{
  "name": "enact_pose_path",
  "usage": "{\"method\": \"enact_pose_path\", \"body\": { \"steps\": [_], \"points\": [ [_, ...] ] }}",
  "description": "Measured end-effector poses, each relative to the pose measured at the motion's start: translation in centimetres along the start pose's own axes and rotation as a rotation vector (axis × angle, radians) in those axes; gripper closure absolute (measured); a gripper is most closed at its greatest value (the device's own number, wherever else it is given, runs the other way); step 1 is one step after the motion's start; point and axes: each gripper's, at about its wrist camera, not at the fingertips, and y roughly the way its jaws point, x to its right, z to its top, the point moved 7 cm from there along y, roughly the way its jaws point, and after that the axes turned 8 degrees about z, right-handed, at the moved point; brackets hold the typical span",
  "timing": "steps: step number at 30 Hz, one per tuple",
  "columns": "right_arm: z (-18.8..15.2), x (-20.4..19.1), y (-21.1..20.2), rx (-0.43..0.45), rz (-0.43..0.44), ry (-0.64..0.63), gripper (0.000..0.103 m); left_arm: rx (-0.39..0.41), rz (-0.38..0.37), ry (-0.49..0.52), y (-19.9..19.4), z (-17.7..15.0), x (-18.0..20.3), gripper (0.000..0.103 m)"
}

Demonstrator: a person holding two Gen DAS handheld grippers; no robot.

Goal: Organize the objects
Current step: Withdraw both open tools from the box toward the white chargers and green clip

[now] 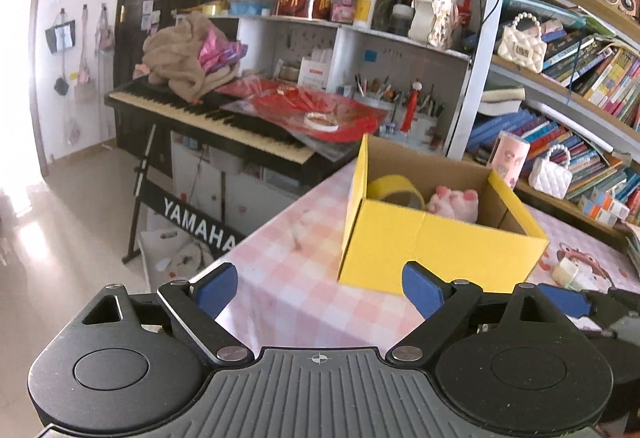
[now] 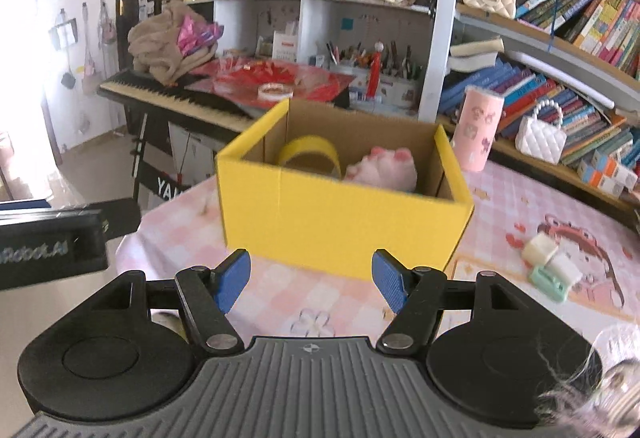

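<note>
A yellow cardboard box (image 1: 436, 242) (image 2: 340, 218) stands open on the pink checked tablecloth (image 1: 288, 270) (image 2: 280, 294). Inside it lie a yellow tape roll (image 1: 394, 187) (image 2: 310, 152) and a pink plush toy (image 1: 456, 203) (image 2: 384, 166). My left gripper (image 1: 320, 290) is open and empty, just in front of the box. My right gripper (image 2: 312, 282) is open and empty, also just short of the box. Small white and green clips (image 2: 552, 266) (image 1: 568, 270) lie on the cloth to the right of the box.
A pink cup (image 2: 478, 126) (image 1: 508, 158) stands behind the box. A Yamaha keyboard (image 1: 208, 118) (image 2: 172, 94) piled with cloth and red paper stands beyond the table's left edge. Bookshelves (image 1: 568, 86) (image 2: 560, 38) with white bags fill the right. A fluffy thing (image 2: 600, 378) sits at the lower right.
</note>
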Motion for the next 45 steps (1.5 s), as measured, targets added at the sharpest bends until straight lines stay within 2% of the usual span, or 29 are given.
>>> {"method": "enact_pose_path", "body": {
  "steps": [18, 32, 38, 45],
  "points": [
    [-4.6, 1.4, -2.1, -0.07, -0.096, 0.024, 0.038, -0.11, -0.06, 0.067, -0.5, -4.4, 2.5, 0.012],
    [-8.1, 5.1, -4.6, -0.102, -0.204, 0.123, 0.038, -0.154, -0.153, 0.146, -1.3, -7.0, 6.4, 0.012],
    [-9.3, 7.8, -6.3, -0.097, -0.281, 0.191, 0.038, -0.166, -0.187, 0.173, -1.1, -7.5, 8.3, 0.012],
    [-10.6, 10.9, -8.1, -0.089, -0.36, 0.267, 0.038, -0.161, -0.262, 0.251, -1.6, -8.1, 11.9, 0.012]
  ]
}}
